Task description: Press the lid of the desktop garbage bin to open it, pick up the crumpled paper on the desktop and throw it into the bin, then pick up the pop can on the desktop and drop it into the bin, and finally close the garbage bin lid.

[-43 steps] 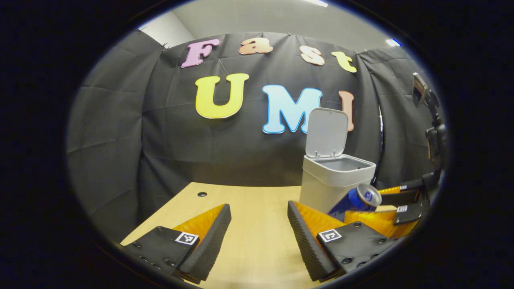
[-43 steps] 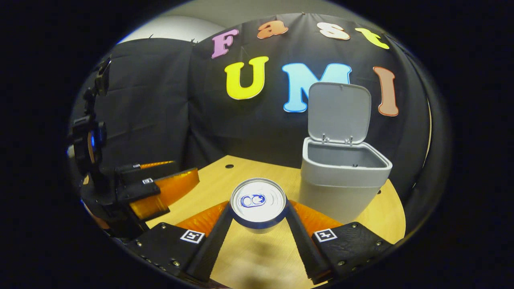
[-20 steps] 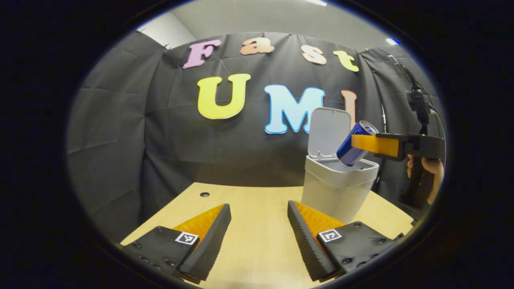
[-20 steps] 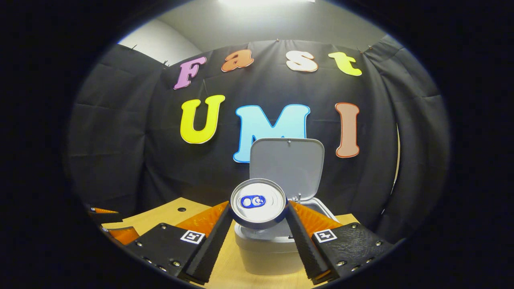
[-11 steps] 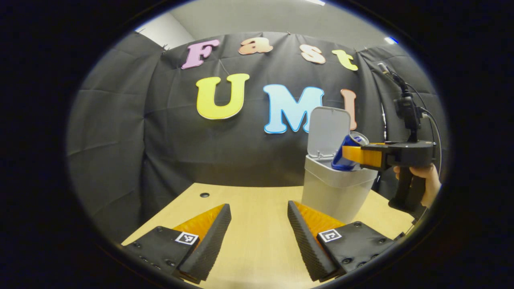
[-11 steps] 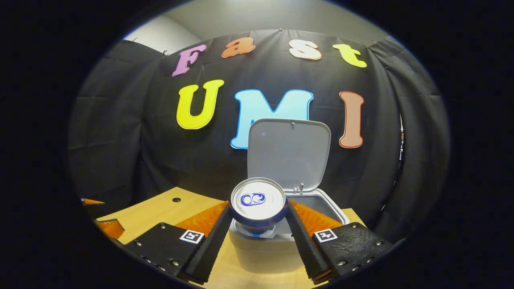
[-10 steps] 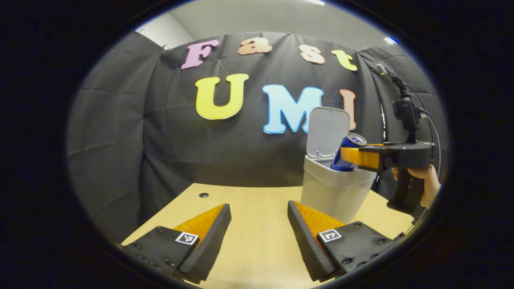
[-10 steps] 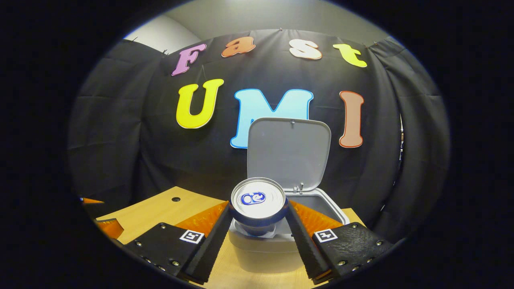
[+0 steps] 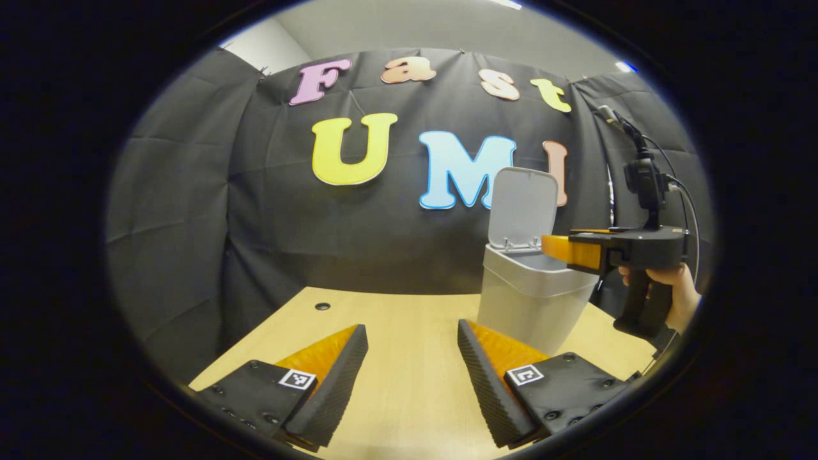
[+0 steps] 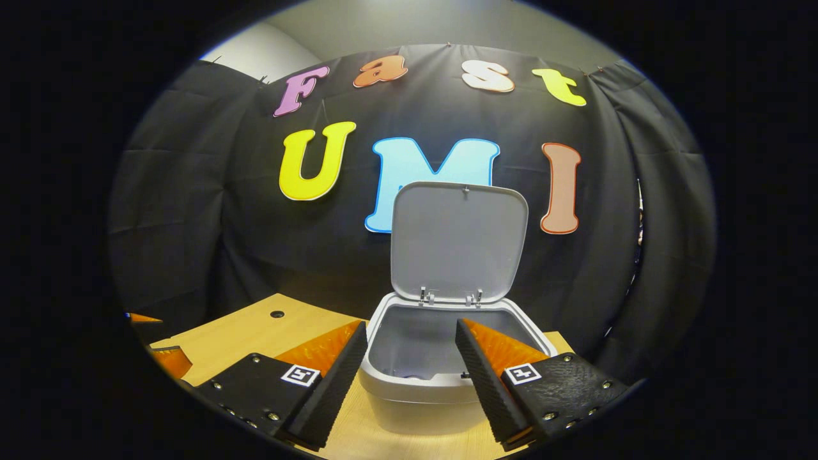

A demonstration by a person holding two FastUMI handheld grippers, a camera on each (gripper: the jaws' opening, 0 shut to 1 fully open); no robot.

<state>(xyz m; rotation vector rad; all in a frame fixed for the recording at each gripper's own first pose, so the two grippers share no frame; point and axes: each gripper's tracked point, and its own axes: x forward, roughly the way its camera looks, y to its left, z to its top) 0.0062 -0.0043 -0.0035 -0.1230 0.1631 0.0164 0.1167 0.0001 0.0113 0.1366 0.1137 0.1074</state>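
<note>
Lid (image 10: 459, 239): upright behind the bin (image 10: 422, 390) on the surface (image 9: 409, 358), directly ahead of your right tool (image 10: 409, 358), empty, wide, nearer than your idle, wide left tool (image 9: 412, 364).

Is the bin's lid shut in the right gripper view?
No, the lid stands upright on its hinges behind the open mouth of the bin.

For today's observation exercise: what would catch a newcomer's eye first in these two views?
The pale bin with its lid standing upright, at the table's far right edge. Next, the right gripper poised over the bin's mouth, jaws open with nothing between them. The left gripper hangs open above bare wood.
</note>
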